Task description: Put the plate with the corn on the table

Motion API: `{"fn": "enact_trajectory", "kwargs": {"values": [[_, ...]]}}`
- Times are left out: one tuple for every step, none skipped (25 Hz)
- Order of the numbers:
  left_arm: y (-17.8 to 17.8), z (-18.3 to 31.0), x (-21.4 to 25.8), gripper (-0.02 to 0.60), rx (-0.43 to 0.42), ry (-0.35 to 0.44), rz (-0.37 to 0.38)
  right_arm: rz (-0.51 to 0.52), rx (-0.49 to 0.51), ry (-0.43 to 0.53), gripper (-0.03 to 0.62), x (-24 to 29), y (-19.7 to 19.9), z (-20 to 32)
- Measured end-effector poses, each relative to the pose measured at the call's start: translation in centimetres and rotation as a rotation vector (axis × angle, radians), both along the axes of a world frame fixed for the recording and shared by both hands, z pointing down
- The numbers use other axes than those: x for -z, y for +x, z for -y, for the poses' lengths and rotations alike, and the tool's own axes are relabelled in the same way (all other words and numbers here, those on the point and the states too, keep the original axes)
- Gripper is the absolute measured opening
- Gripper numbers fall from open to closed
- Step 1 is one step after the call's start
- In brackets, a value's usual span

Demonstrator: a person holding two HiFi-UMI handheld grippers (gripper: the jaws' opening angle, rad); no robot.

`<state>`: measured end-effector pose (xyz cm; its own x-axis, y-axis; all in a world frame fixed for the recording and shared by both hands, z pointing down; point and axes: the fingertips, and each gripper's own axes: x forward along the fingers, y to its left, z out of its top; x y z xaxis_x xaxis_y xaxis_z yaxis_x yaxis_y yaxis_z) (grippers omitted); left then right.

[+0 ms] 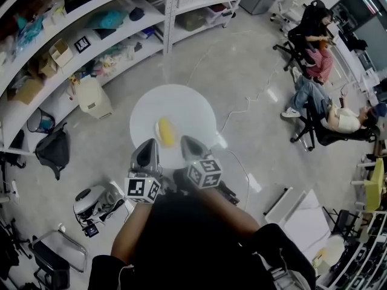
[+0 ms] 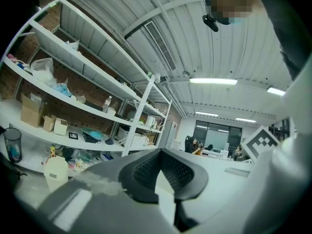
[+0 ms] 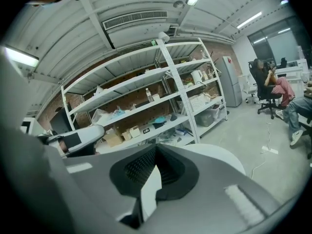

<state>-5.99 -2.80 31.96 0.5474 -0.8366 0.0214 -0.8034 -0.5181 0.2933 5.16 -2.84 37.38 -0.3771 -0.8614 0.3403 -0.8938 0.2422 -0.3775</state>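
Note:
A round white plate (image 1: 181, 110) with a yellow corn cob (image 1: 165, 132) on it is held up above the grey floor, seen in the head view. My left gripper (image 1: 149, 150) and right gripper (image 1: 190, 147) both grip its near rim side by side, a little apart. In the left gripper view the plate's white rim (image 2: 165, 199) shows between the shut jaws of the left gripper (image 2: 163, 172). The right gripper view shows the same: the rim (image 3: 148, 189) sits between the jaws of the right gripper (image 3: 155, 172), and the plate's surface (image 3: 219, 155) spreads beyond. No table shows in any view.
Long white shelves (image 1: 91, 35) full of boxes run along the upper left. A white jug (image 1: 94, 96) and a dark backpack (image 1: 53, 150) lie on the floor by them. Two people sit on office chairs (image 1: 314, 101) at the right. White boards (image 1: 302, 216) lie at the lower right.

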Motion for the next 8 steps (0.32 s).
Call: {"fn": "enact_trajectory", "kwargs": {"values": [[0.13,0.02,-0.03,0.003,-0.001,0.000,0.001,-0.001,0.004,-0.005,0.008,-0.15,-0.03,-0.06],[0.27,0.08,-0.05,0.003,-0.001,0.000,0.001,-0.003,0.007,-0.009,0.009,-0.29,-0.05,-0.09],[0.37,0.18,-0.07,0.003,-0.002,0.000,0.002,-0.006,0.009,-0.013,0.009,-0.42,-0.06,-0.08],[0.42,0.30,-0.12,0.003,-0.002,0.000,0.003,-0.010,0.012,-0.015,0.008,-0.54,-0.08,-0.02],[0.44,0.41,-0.21,0.003,-0.002,-0.001,0.003,-0.012,0.014,-0.017,0.008,-0.65,-0.09,0.05],[0.46,0.49,-0.34,0.003,-0.002,-0.003,0.005,-0.013,0.015,-0.018,0.008,-0.75,-0.08,0.11],[0.47,0.57,-0.48,0.003,-0.002,-0.004,0.006,-0.013,0.015,-0.018,0.008,-0.83,-0.05,0.17],[0.49,0.64,-0.63,0.004,-0.002,-0.005,0.008,-0.013,0.015,-0.019,0.008,-0.91,-0.01,0.23]]}}
